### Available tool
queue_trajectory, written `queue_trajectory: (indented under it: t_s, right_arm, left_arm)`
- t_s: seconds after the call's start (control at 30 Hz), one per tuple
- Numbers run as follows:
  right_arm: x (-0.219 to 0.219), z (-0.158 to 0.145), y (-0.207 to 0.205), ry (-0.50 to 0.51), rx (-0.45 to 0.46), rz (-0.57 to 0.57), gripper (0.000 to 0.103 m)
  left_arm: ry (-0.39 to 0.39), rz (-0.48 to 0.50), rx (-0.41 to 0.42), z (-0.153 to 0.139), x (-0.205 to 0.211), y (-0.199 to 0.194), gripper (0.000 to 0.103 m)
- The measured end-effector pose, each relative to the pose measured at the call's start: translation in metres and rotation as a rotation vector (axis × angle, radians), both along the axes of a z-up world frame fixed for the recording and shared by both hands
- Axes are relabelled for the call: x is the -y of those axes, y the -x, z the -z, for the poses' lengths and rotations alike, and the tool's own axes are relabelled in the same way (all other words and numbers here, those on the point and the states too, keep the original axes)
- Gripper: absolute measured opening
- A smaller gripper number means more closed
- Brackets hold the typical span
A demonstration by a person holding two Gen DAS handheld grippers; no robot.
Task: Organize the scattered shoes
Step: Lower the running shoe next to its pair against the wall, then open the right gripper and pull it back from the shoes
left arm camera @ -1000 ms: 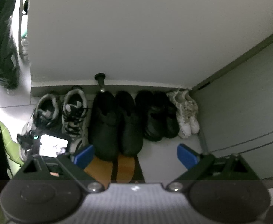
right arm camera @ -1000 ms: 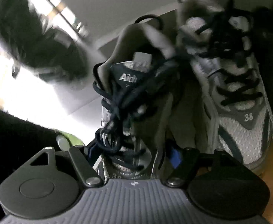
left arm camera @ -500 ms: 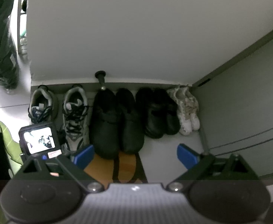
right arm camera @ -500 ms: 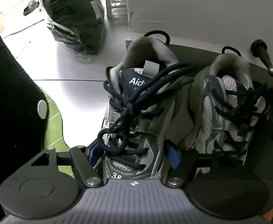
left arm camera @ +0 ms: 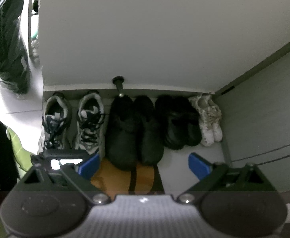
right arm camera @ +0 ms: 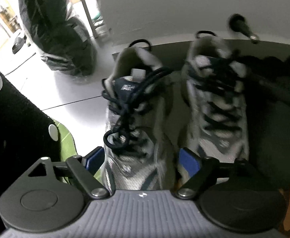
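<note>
Presently the right gripper (right arm camera: 143, 158), jaws opening astride the grey mesh sneaker with dark navy laces (right arm camera: 133, 119) at the row's nine-o'clock end, risks snagging its loose lace loop; the left gripper (left arm camera: 143, 164) hangs apart, empty.

White wall (left arm camera: 145, 29), pale floor (left arm camera: 21, 103), maybe bagged bundle (left arm camera: 8, 39) at left.
</note>
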State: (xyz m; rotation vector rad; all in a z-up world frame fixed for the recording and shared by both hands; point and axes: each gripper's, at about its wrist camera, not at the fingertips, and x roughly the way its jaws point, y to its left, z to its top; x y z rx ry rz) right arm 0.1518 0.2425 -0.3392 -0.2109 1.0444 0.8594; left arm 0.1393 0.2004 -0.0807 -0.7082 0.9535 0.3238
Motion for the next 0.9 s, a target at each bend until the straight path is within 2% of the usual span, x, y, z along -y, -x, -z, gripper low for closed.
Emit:
queue_trajectory:
  t_s: [0.23, 0.37, 0.43, 0.5, 0.67, 0.8, 0.9]
  right_arm:
    - [0.044, -0.023, -0.011, -0.034, 0.012, 0.085, 0.09]
    - [0.076, -0.039, -0.021, -0.059, -0.01, 0.156, 0.091]
    - [0.098, -0.05, -0.028, -0.079, -0.014, 0.215, 0.095]
    - [0.112, -0.058, -0.032, -0.091, -0.014, 0.25, 0.098]
    - [0.157, -0.081, -0.047, -0.105, 0.01, 0.353, 0.1]
    - [0.177, -0.101, -0.065, -0.073, 0.002, 0.41, 0.101]
    - [0.188, -0.122, -0.071, -0.048, 0.047, 0.401, 0.103]
  left_arm:
    - [-0.051, 0.013, -0.013, 0.0, 0.001, -0.003, 0.097]
    - [-0.06, -0.01, -0.03, 0.003, -0.008, -0.004, 0.097]
    - [-0.066, -0.019, -0.034, 0.004, -0.009, -0.005, 0.097]
    - [-0.065, -0.011, -0.04, 0.005, -0.007, -0.007, 0.097]
    - [-0.084, 0.007, -0.062, 0.008, -0.004, -0.01, 0.097]
    - [-0.083, -0.012, -0.076, 0.01, -0.004, -0.009, 0.098]
    - [-0.09, -0.001, -0.079, 0.01, 0.001, -0.009, 0.098]
